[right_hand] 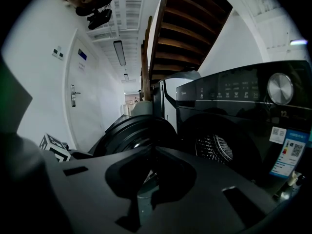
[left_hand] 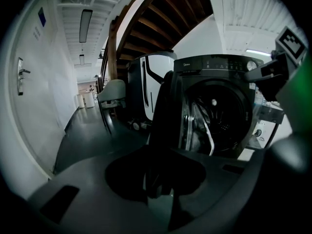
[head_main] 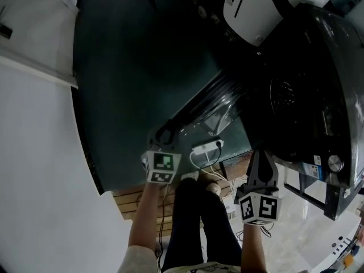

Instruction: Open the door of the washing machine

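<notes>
Standing by the washing machine (head_main: 307, 95), dark, at the right of the head view. Got its door (head_main: 219, 104) swung wide open, out to the left of the drum (right_hand: 214, 150). Holding the door's rim w/ the left gripper (head_main: 164, 134) — jaws clamped on it. Hovering the right gripper (head_main: 260, 155) nr the machine's front — jaws together, nothing btw them, well apart from the door. Seeing a white power strip (head_main: 206, 149) on the floor (head_main: 131, 67).
</notes>
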Available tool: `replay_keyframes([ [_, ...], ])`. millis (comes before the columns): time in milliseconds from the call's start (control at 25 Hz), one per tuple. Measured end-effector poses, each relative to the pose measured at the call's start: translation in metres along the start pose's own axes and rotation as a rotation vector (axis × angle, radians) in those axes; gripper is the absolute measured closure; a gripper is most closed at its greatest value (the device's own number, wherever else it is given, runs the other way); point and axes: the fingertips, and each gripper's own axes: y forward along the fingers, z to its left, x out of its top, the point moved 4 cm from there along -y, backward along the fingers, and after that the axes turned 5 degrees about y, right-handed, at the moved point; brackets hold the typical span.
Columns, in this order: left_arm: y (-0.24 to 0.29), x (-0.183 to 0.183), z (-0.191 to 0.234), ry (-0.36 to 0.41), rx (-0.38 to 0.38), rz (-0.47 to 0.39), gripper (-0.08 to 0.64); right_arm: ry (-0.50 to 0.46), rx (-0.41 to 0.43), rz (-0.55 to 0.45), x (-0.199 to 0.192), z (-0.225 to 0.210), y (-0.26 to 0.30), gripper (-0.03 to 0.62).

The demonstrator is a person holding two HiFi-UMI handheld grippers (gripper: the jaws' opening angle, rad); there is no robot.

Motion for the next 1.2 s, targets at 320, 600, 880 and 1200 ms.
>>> replay_keyframes([
  [320,0.017,0.007,0.041,0.057,-0.02,-0.033,0.491,-0.007,-0.009,0.005,0.001,0.012,0.011,0.571],
  [600,0.031,0.005,0.066,0.077,-0.045,-0.029,0.491,-0.01,-0.012,0.002,0.004,0.021,0.023,0.571],
  [880,0.042,0.01,0.085,0.113,-0.064,-0.042,0.489,-0.015,0.001,0.002,0.006,0.032,0.041,0.571],
  [1200,0.054,0.014,0.107,0.125,-0.069,-0.044,0.486,-0.024,0.021,-0.013,0.014,0.046,0.068,0.571],
])
